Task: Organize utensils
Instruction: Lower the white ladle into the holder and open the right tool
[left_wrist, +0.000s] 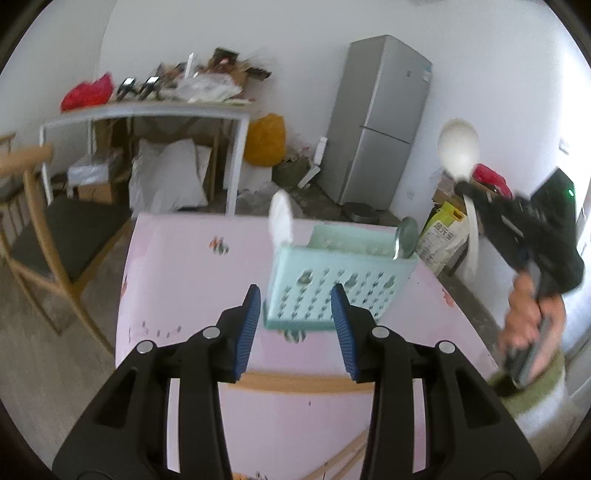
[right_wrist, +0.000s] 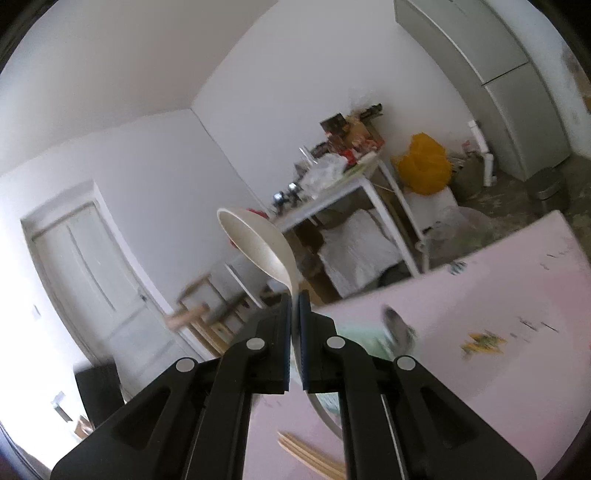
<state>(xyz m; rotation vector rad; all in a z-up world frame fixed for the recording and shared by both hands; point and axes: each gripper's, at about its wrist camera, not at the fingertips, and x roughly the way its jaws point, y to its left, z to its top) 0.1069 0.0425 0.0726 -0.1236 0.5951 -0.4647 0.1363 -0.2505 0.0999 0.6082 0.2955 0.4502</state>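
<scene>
The left tool (left_wrist: 295, 328) hangs over the pink table (left_wrist: 184, 280) with its blue-padded jaws standing apart and nothing between them. Just beyond its tips, a pale green perforated basket (left_wrist: 332, 291) stands on the table. A white spoon (left_wrist: 281, 218) sticks up from the basket's left end and a metal spoon (left_wrist: 405, 236) leans at its right end.

The right tool (right_wrist: 294, 299) is clamped on the handle of a white ladle (right_wrist: 258, 247); the bowl rises above the jaws and the handle runs down between them and out below. In the left wrist view the ladle is held high, right of the basket and well apart from it, and a hand (left_wrist: 532, 317) grips the tool's handle.

Wooden chopsticks (right_wrist: 310, 458) lie on the table near the edge closest to the person. A grey fridge (left_wrist: 380, 122) stands against the far wall, with a yellow bag (left_wrist: 266, 140) and a cluttered white side table (left_wrist: 147, 110) to its left.
</scene>
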